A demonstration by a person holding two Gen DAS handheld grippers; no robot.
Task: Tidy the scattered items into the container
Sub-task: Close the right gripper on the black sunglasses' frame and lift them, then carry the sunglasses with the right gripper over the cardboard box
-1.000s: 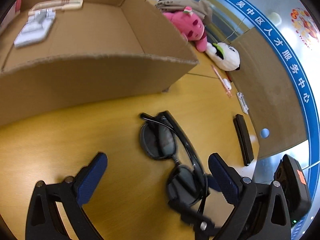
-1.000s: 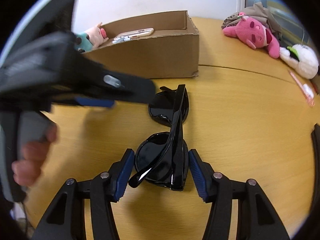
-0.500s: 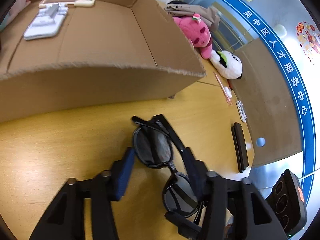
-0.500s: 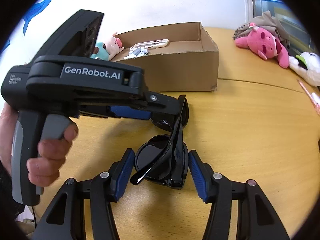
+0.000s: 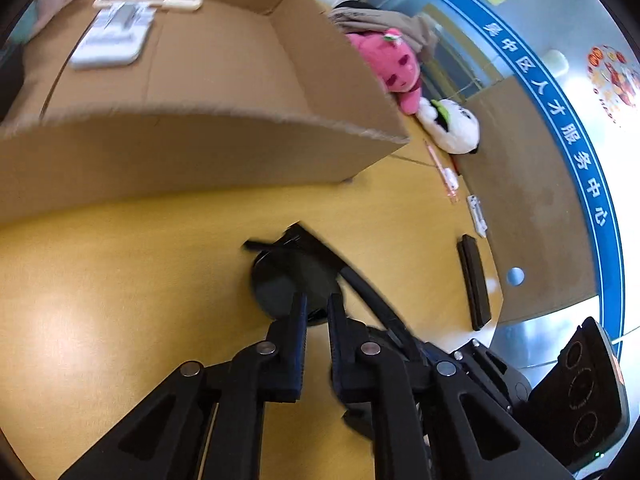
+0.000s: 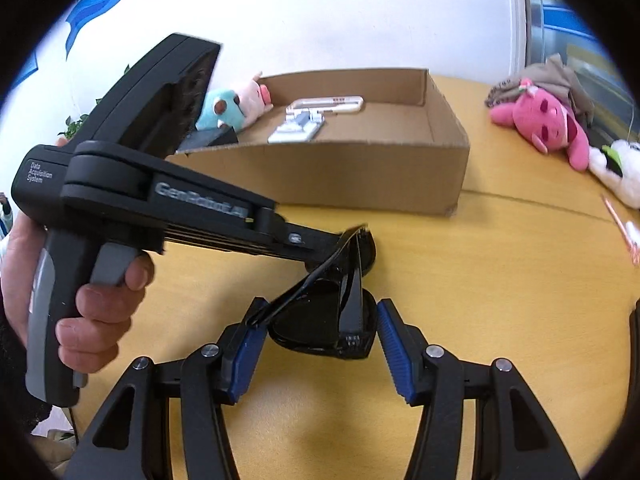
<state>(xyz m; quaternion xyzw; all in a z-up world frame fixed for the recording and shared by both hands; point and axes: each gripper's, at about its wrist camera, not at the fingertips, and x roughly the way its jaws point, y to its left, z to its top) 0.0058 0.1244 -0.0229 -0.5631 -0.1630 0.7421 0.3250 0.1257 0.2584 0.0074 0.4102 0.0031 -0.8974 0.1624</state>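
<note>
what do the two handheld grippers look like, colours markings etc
Both are matte black plastic with blue ribbed finger pads and silver pivot rivets. The left gripper has a pistol grip with a grey trigger, plus pale "GenRobot.AI" and "Data Acquisition System" lettering. The right gripper matches.

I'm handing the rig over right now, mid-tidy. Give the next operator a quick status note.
Left tool: shut on the sunglasses, pinching the far lens.
Right tool: open, fingers either side of the near lens, not gripping.
Sunglasses lie on the table in front of the cardboard box.
Done: the white phone stand and a cream bar-shaped item are in the box.
Left: lift the sunglasses into the box. Pink plush, white plush, pink pen and a black bar are still out on the table.
</note>
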